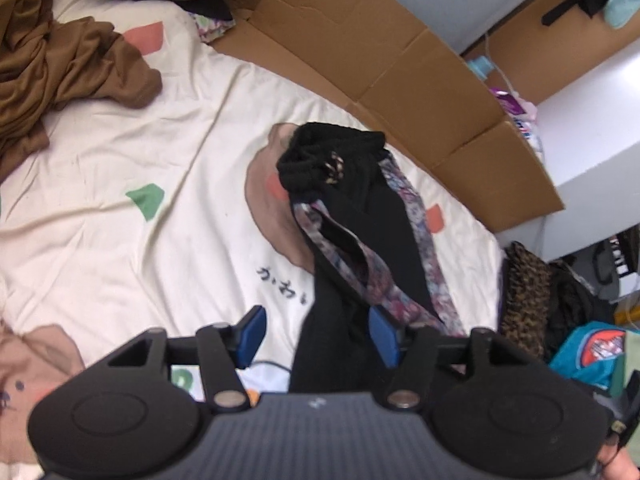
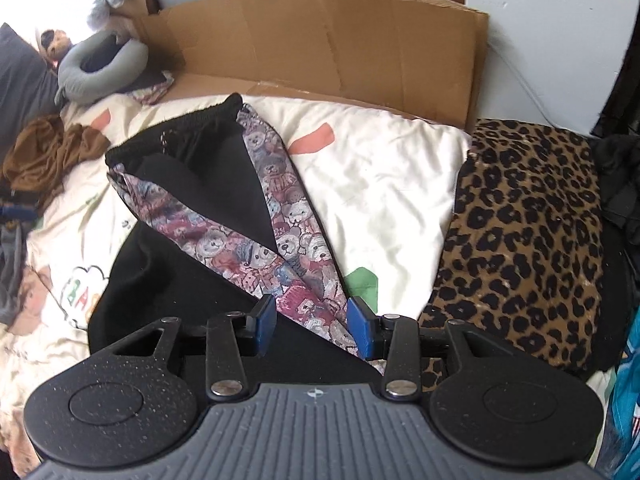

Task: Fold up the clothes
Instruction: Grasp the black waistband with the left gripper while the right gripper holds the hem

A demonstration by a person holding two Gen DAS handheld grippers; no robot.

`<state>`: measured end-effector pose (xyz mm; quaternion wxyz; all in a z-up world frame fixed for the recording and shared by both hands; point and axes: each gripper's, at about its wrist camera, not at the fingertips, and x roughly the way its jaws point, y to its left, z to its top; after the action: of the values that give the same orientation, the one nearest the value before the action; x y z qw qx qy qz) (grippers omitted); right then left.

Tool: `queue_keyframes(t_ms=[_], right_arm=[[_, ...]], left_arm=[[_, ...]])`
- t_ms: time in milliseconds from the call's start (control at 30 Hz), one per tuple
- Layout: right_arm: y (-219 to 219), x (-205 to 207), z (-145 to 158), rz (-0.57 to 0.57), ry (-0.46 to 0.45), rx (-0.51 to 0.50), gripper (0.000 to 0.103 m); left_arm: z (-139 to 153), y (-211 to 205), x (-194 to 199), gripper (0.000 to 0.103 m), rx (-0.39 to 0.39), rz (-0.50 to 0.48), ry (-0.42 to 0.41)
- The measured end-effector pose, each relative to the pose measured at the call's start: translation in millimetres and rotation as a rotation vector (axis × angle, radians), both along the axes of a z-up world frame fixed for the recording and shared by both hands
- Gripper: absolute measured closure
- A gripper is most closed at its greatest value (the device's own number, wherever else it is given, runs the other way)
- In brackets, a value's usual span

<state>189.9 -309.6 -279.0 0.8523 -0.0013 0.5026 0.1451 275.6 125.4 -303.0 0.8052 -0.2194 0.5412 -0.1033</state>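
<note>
Black trousers [image 1: 384, 220] with teddy-bear print side stripes lie on the cream bedsheet [image 1: 120, 152], their elastic waistband bunched at the far end. My left gripper [image 1: 319, 336] is open just above the near end. Black cloth lies between its blue pads [image 1: 254, 334], and the left pad stands clear of it. In the right wrist view the same trousers [image 2: 224, 200] spread flat. My right gripper [image 2: 314, 326] is open over the bear-print stripe [image 2: 304, 300], and its pads do not press on the cloth.
A crumpled brown garment [image 1: 60, 64] lies at the far left of the bed. Flattened cardboard [image 2: 320, 44] stands along the bed's far edge. A folded leopard-print cloth [image 2: 520, 232] rests to the right, and a grey neck pillow [image 2: 100, 68] sits at the back left.
</note>
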Motion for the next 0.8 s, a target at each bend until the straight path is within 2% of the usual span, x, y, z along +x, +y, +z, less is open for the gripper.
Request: queue_keyframes(t_ms=[267, 633, 800], right_arm=[[22.1, 12.8, -33.7, 0.010, 0.034, -0.036, 0.057], [45.5, 28.8, -67.6, 0.063, 0.044, -0.007, 0.057], [47.5, 30.2, -79.4, 0.099, 0.031, 0.056, 0.056]], left_arm=[[-33.2, -13.5, 28.2, 0.043, 0.003, 0.025, -0.006], [-71.0, -33.0, 62.6, 0.043, 0.013, 0.035, -0.014], [-85.6, -36.8, 74.4, 0.043, 0.017, 0.046, -0.013]])
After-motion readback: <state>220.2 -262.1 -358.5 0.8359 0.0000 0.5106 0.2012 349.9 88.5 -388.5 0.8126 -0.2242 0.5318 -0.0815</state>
